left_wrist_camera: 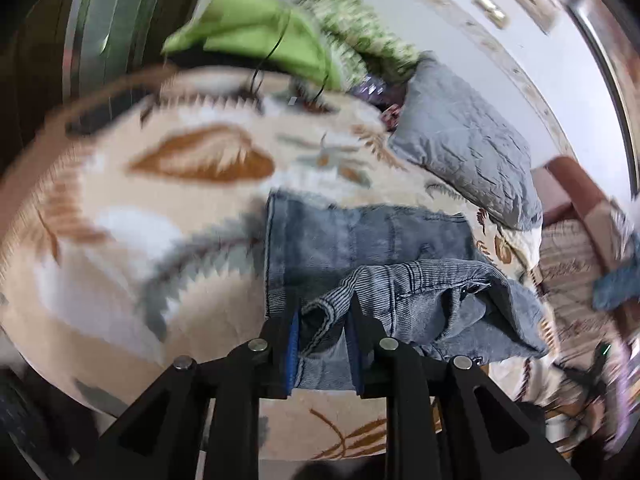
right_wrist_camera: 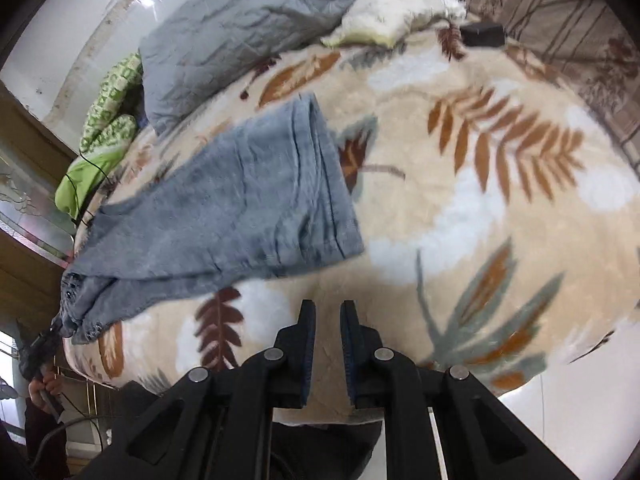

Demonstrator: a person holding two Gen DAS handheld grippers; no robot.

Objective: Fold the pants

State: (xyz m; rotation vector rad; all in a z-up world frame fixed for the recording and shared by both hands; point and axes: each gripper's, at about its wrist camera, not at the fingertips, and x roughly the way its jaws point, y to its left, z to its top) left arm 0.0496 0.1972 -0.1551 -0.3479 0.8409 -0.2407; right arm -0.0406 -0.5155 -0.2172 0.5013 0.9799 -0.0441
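Observation:
Grey-blue denim pants [right_wrist_camera: 240, 208] lie across a leaf-patterned bed blanket [right_wrist_camera: 480, 208]. In the left wrist view my left gripper [left_wrist_camera: 324, 304] is shut on the waistband end of the pants [left_wrist_camera: 384, 276] and holds it lifted over the rest of the pants. In the right wrist view the leg hems point toward the bed's middle, and the waist end is raised at far left. My right gripper [right_wrist_camera: 327, 308] is open and empty, above the blanket just in front of the pants.
A grey quilted pillow [right_wrist_camera: 240, 28] and green cushions [right_wrist_camera: 108, 120] lie at the head of the bed, with a white cloth [right_wrist_camera: 400, 4] and a small black object [right_wrist_camera: 482, 34] beyond. A brown patterned cover [right_wrist_camera: 560, 20] borders the blanket.

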